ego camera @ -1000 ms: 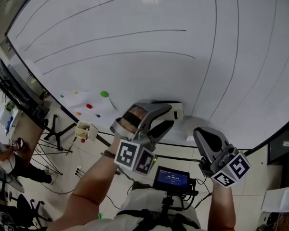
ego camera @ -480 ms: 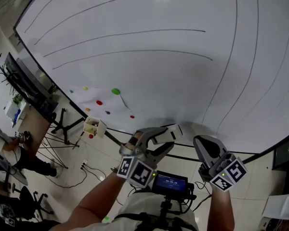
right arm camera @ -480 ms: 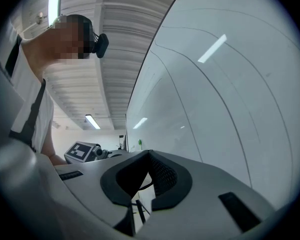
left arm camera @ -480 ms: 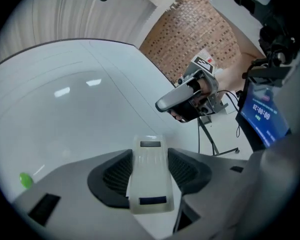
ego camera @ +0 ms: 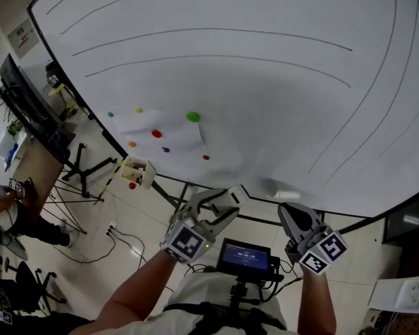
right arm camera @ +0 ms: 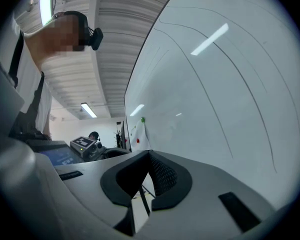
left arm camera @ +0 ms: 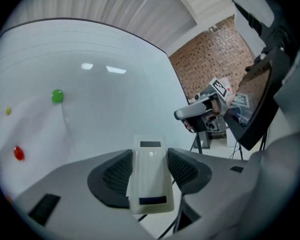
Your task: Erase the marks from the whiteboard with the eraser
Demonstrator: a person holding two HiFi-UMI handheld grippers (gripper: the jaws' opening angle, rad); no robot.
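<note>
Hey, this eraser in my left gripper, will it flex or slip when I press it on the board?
Likely stiff: the eraser looks like a hard plastic block. Its glossy shell may slip, though the left gripper's textured pads clamp both sides.

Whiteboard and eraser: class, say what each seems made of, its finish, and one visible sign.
Whiteboard: likely a coated, glossy white panel; ceiling lights reflect in it. Eraser: seemingly moulded cream plastic, smooth with a slight sheen; a small highlight sits on its top. Its wiping pad isn't visible.
</note>
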